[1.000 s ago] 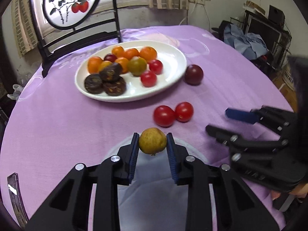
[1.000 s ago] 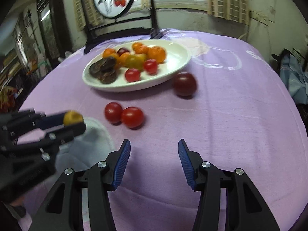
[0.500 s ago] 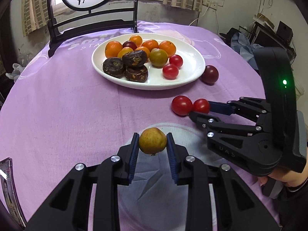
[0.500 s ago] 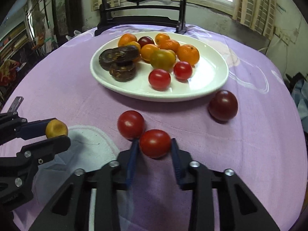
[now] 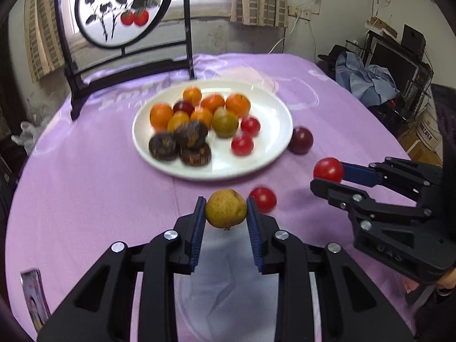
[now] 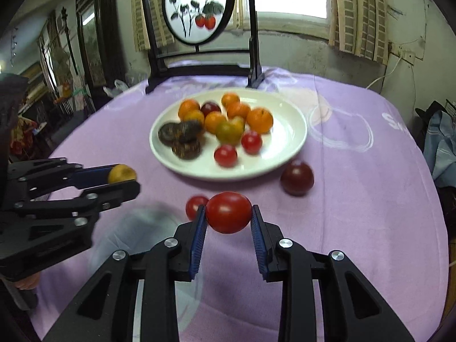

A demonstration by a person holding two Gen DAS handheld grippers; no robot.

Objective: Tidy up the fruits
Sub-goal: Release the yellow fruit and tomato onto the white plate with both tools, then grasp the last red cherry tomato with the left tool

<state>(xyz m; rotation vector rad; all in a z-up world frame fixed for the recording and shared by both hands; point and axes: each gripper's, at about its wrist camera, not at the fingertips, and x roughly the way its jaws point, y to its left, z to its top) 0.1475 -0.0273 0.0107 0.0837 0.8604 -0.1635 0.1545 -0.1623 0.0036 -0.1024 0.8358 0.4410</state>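
My left gripper (image 5: 226, 213) is shut on a yellow-green fruit (image 5: 226, 212) and holds it above the purple cloth, short of the white plate (image 5: 273, 114). My right gripper (image 6: 228, 213) is shut on a red tomato (image 6: 228, 212), lifted off the table; it also shows in the left wrist view (image 5: 328, 170). The plate (image 6: 290, 131) holds oranges, red tomatoes, a green fruit and dark brown fruits. A second red tomato (image 5: 263, 199) and a dark purple fruit (image 5: 300, 140) lie on the cloth near the plate.
A dark chair with a round painted panel (image 5: 119, 8) stands behind the table. A pale patch of cloth (image 5: 228, 279) lies under my left gripper. Clutter and a blue cloth (image 5: 367, 79) sit at the right. A card (image 5: 32, 293) lies at the front-left edge.
My right gripper has closed on one of the two red tomatoes and lifted it off the cloth. Both grippers have moved up and toward the plate. The left still holds its fruit.
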